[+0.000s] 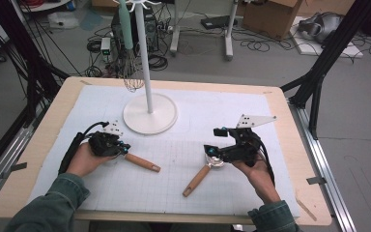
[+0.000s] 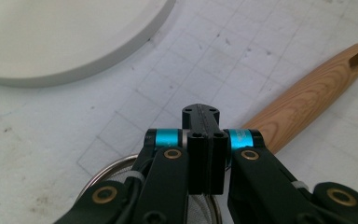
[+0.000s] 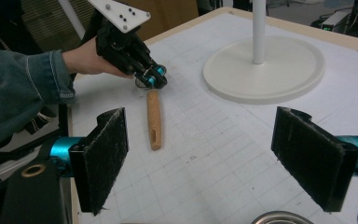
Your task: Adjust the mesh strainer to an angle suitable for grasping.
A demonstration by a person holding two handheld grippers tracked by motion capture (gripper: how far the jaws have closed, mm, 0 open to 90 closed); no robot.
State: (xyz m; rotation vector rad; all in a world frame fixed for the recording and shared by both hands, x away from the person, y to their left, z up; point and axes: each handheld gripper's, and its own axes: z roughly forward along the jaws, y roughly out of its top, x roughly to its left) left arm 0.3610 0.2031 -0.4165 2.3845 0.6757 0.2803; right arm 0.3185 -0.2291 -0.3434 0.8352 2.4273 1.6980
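The left gripper (image 1: 123,147) is pressed together over a wooden-handled strainer (image 1: 142,163). The right gripper (image 1: 211,151) hangs spread above a second strainer (image 1: 196,181).

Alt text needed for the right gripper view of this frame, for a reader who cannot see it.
Two wide-open black jaw pads of the right gripper frame a white gridded mat. Beyond them, the left gripper, held in a denim-sleeved hand, sits at the head end of a wooden-handled strainer. A white round stand base lies to the right.
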